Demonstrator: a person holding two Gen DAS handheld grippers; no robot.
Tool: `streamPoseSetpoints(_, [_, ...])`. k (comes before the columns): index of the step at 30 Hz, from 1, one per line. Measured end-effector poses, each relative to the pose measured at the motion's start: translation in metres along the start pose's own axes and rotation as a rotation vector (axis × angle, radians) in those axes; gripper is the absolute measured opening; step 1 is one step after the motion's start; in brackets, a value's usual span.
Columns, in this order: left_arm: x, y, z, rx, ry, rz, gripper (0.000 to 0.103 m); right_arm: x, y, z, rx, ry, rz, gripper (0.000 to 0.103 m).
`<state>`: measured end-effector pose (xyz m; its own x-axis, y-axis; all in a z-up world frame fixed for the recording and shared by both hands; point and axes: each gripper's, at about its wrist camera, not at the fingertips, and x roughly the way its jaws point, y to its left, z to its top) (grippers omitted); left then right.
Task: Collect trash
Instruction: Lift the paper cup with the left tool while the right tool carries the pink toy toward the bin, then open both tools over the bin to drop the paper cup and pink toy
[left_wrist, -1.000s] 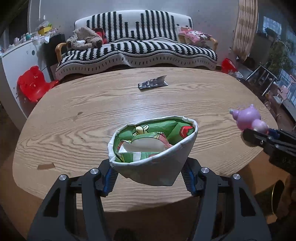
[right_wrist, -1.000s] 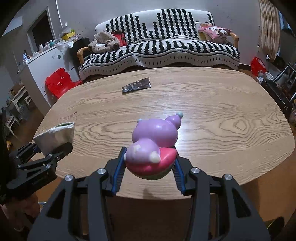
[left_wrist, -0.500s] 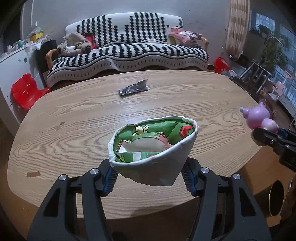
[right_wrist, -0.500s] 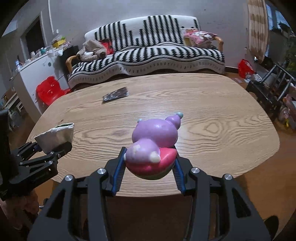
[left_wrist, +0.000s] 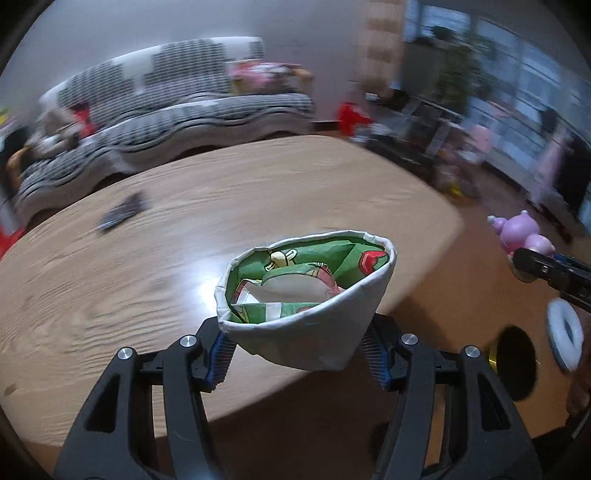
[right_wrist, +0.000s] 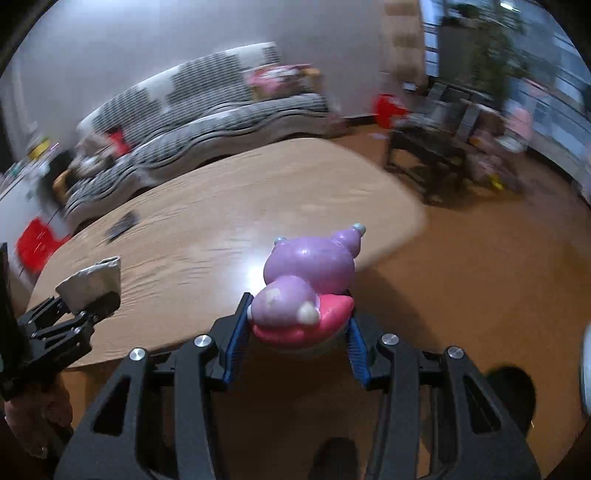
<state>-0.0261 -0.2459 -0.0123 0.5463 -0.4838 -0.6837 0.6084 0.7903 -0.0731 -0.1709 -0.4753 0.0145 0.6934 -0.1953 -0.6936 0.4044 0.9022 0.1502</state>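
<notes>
My left gripper (left_wrist: 297, 363) is shut on a white paper cup (left_wrist: 306, 325) with a green printed lining and crumpled paper inside. It is held above the near edge of the wooden table (left_wrist: 184, 258). My right gripper (right_wrist: 295, 345) is shut on a purple and pink toy figure (right_wrist: 306, 284), held past the table's right end over the floor. A dark wrapper (left_wrist: 120, 214) lies on the far left of the table; it also shows in the right wrist view (right_wrist: 122, 225). The cup and left gripper show at left in the right wrist view (right_wrist: 92, 286).
A dark round bin opening (left_wrist: 515, 363) sits on the floor at lower right, with a white ring-shaped lid (left_wrist: 565, 334) beside it. A striped sofa (left_wrist: 166, 107) stands behind the table. Red stools, a chair frame and clutter are at the right.
Both grippers have swung to the right with their loads. The table has slid left in both views and the floor bin has come into sight. The views are motion-blurred.
</notes>
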Motion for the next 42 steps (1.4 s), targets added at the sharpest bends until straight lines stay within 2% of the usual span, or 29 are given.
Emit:
streamPoseSetpoints(8, [0.044,-0.167,-0.018,0.201,0.083,-0.301,0.058,-0.046,-0.172,-0.055,0.304,0.01,-0.262,0.046])
streamPoseSetpoints(11, [0.058,-0.232,-0.033,0.281,0.121,-0.418,0.058,-0.063,-0.214,-0.075,0.406,0.021,-0.354,0.046])
streamPoseSetpoints(16, [0.087,-0.31,-0.057,0.355,0.21,-0.544,0.059,-0.076,-0.269,-0.103,0.519,0.044,-0.446,0.047])
streamPoseSetpoints(20, [0.104,-0.363,-0.073,0.388,0.272,-0.598,0.059,-0.077,-0.303,-0.121,0.579,0.079,-0.47,0.047])
streamPoseSetpoints(24, [0.112,-0.395,-0.083,0.419,0.3,-0.626,0.059,-0.08,-0.324,-0.134,0.626,0.096,-0.454,0.047])
streamPoseSetpoints(27, [0.116,-0.407,-0.087,0.439,0.313,-0.633,0.059,-0.08,-0.324,-0.133,0.659,0.095,-0.448,0.048])
streamPoseSetpoints(37, [0.132,-0.417,-0.084,0.428,0.347,-0.655,0.062,-0.08,-0.328,-0.13,0.705,0.103,-0.455,0.05])
streamPoseSetpoints(39, [0.133,-0.419,-0.085,0.426,0.361,-0.66,0.064,-0.082,-0.328,-0.13,0.716,0.099,-0.464,0.055])
streamPoseSetpoints(41, [0.136,-0.421,-0.087,0.429,0.364,-0.648,0.067,-0.085,-0.327,-0.131,0.722,0.09,-0.474,0.066])
streamPoseSetpoints(42, [0.136,-0.421,-0.087,0.426,0.366,-0.647,0.073,-0.086,-0.328,-0.132,0.721,0.089,-0.482,0.072])
